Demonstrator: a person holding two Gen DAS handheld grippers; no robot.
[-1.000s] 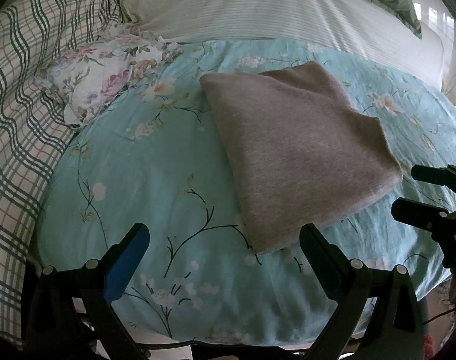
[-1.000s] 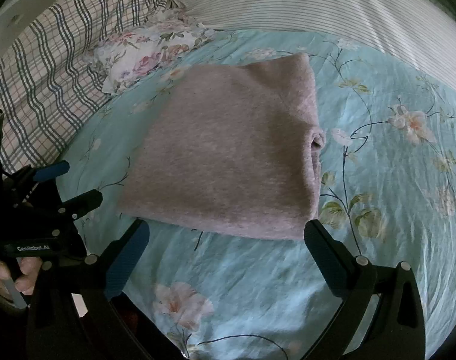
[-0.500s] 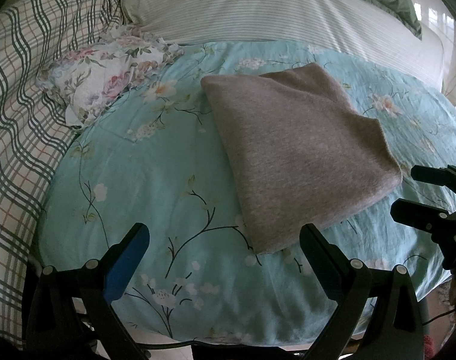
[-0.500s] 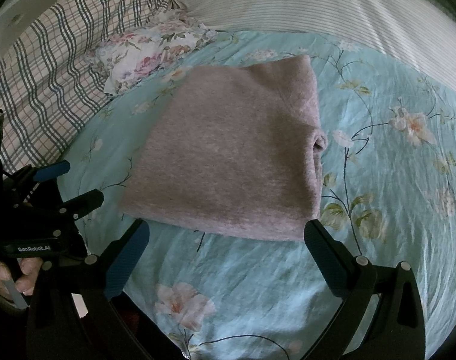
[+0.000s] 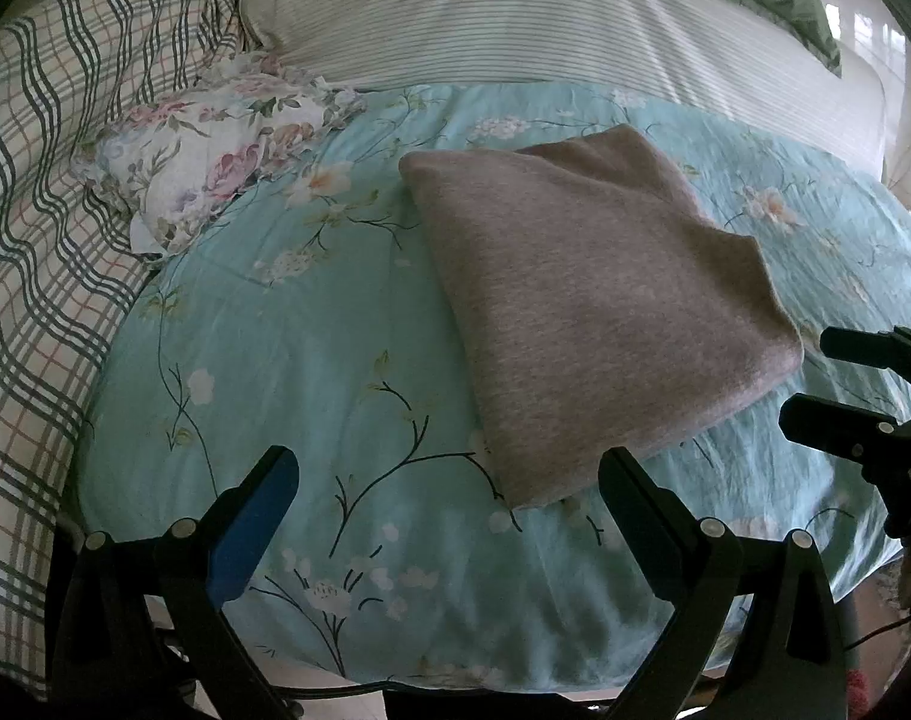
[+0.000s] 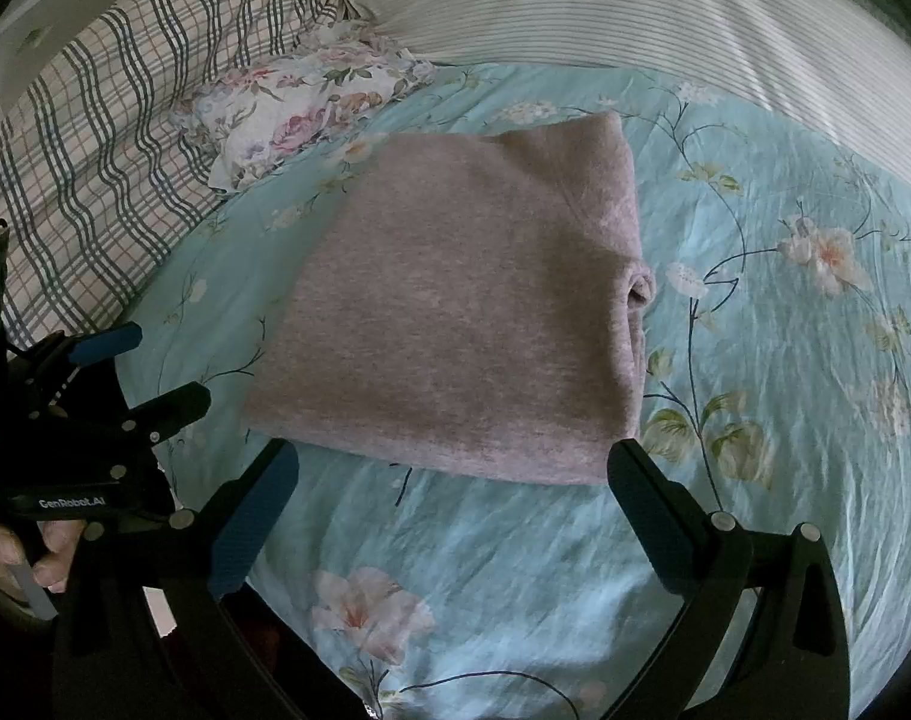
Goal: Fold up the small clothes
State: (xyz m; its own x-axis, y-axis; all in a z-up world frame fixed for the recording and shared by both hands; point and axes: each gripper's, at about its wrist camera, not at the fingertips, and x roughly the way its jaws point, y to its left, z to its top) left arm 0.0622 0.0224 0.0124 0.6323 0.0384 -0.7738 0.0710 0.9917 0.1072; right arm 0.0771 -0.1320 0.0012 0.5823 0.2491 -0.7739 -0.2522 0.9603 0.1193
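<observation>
Item: grey knit garment [image 5: 599,312], folded into a compact rectangle, lying flat near the middle of the pale blue floral bedsheet [image 5: 311,360]. Layered edges show along its right side in the right wrist view, with a small rolled opening [image 6: 638,291] there, probably a cuff or hem tucked in. Judged complete or nearly so: the folds lie square and nothing trails loose.

Left gripper [image 5: 449,480]: fingers spread wide, empty, held back at the near edge of the bed, just short of the garment's near corner. Likely withdrawn so as not to disturb the fold.

Right gripper [image 6: 449,468]: fingers likewise spread, empty, straddling the garment's near edge without visibly pinching it. A hand [image 6: 11,552] holds the other tool's handle at lower left.

Surroundings: floral pillowcase or cloth [image 5: 215,162], crumpled at the far left, well apart from the garment; plaid blanket [image 5: 41,180] along the left; striped pillow [image 5: 515,18] across the head of the bed.
</observation>
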